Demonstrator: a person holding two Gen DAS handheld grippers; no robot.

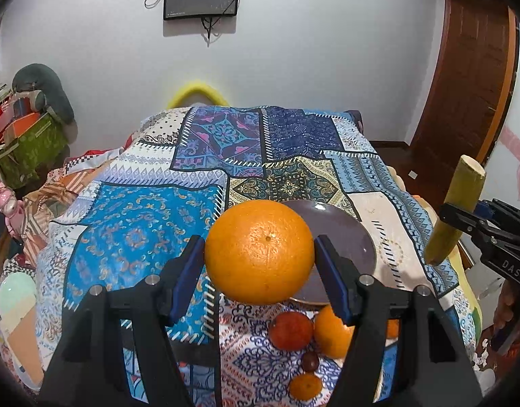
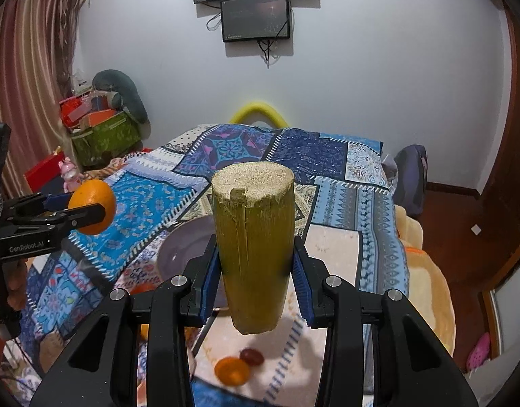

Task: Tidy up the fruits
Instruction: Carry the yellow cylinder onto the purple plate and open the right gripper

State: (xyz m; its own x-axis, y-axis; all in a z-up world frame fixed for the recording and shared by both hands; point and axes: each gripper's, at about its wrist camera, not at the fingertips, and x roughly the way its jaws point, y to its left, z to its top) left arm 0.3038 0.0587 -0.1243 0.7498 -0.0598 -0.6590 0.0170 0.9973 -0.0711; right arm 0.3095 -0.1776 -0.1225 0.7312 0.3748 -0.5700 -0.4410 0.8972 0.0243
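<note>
Orange [image 1: 259, 251] pinched in left tool [image 1: 260, 261], sugarcane piece [image 2: 254, 251] clamped upright in right tool [image 2: 255, 271]

Left gripper [image 1: 260, 254] and right gripper [image 2: 255, 268], both clamped, raised.

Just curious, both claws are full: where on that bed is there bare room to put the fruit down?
The purple plate looks empty, so its middle is free. Beyond it, the patchwork cover lies bare up to the wall, and left of the plate too. It is crowded at the near edge, where small fruits cluster beneath the left gripper holding the orange.
</note>
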